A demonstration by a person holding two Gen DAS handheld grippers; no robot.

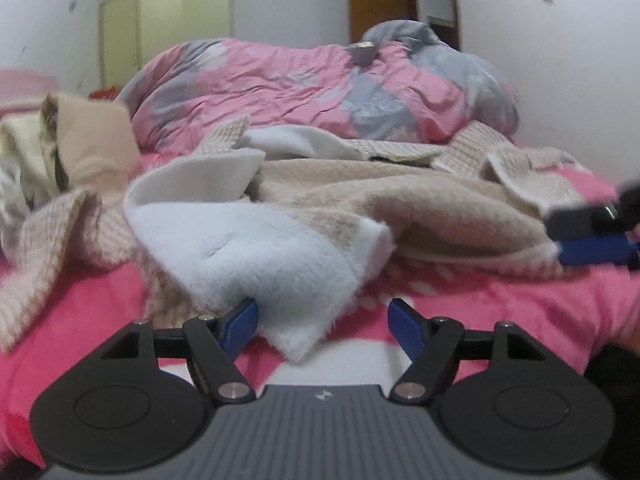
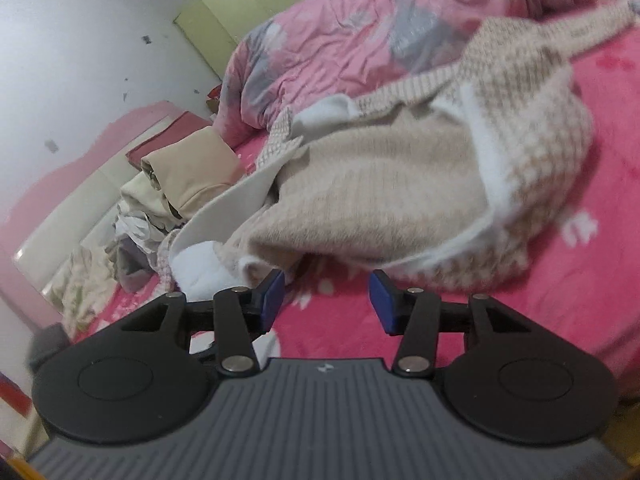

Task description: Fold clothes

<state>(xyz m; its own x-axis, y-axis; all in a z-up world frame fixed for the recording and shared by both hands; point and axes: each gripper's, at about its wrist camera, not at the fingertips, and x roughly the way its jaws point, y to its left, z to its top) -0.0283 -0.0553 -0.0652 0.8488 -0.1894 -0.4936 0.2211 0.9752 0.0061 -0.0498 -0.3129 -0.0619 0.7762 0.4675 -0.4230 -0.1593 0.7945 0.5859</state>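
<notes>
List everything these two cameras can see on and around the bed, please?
Fleece-lined jacket: one, beige knit with white lining, spread mid-bed.
Bedsheet: one, bright pink, under everything.
Quilt: one, pink and grey, bunched behind the jacket.
Clothes pile: one, tan and cream items, near the headboard.
Headboard: one, pink and cream, against the wall.
Wardrobe: one, pale green, far wall.
Door: one, brown, far wall.
Left gripper: open, white lining corner between its blue pads.
Right gripper: open, at the jacket's near edge.
</notes>
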